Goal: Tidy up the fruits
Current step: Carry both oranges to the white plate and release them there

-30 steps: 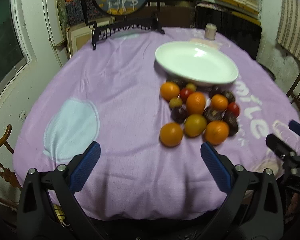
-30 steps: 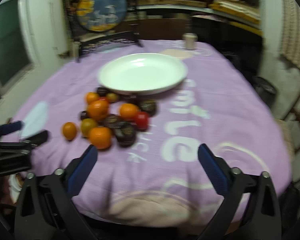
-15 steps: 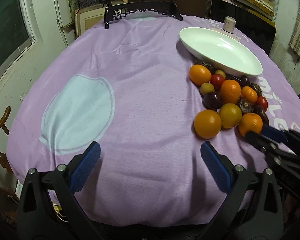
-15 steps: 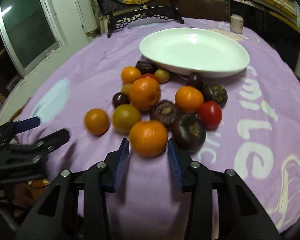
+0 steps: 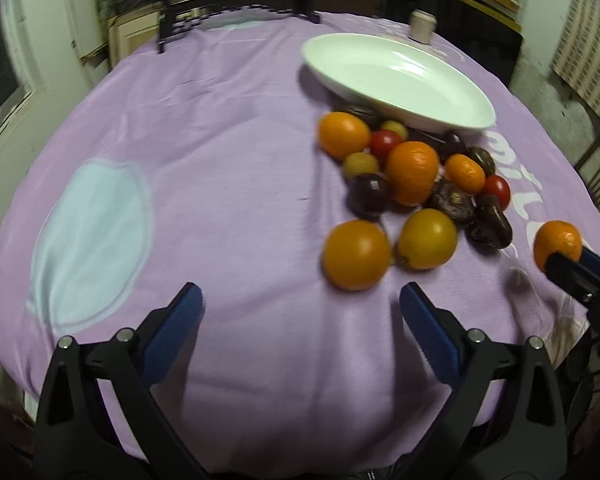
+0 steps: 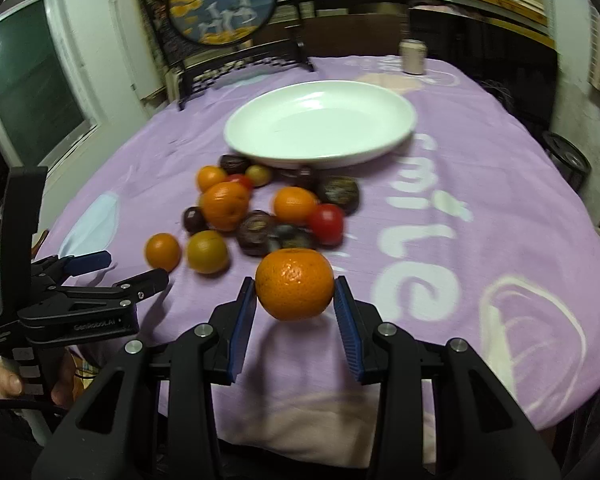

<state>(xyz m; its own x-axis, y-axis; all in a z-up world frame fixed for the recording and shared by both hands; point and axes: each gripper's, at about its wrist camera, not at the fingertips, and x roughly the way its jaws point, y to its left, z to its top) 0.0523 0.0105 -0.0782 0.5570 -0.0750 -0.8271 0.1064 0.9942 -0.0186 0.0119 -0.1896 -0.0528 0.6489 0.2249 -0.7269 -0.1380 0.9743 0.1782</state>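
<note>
The right tongs (image 6: 295,309) are clamped on an orange (image 6: 295,285), held level above the purple counter (image 6: 480,248) with the fruit pile (image 6: 260,212) and white plate (image 6: 320,128) ahead, while the left tongs (image 5: 300,312), pads apart, hover low beside them.

The tablecloth (image 6: 480,184) bears large white lettering. In the right wrist view the letters "mile" read clearly, ahead and to the right of the right gripper's (image 6: 295,300) fingers (image 6: 346,314); a leading letter lies hidden under the plate (image 6: 320,126). A second line of white lettering below it is blurred and unreadable. In the left wrist view only fragments of the same lettering show, far right of the fingers. The left gripper's (image 6: 134,268) black body carries small white print, roughly "GenRobot.AI", partly blurred.
</note>
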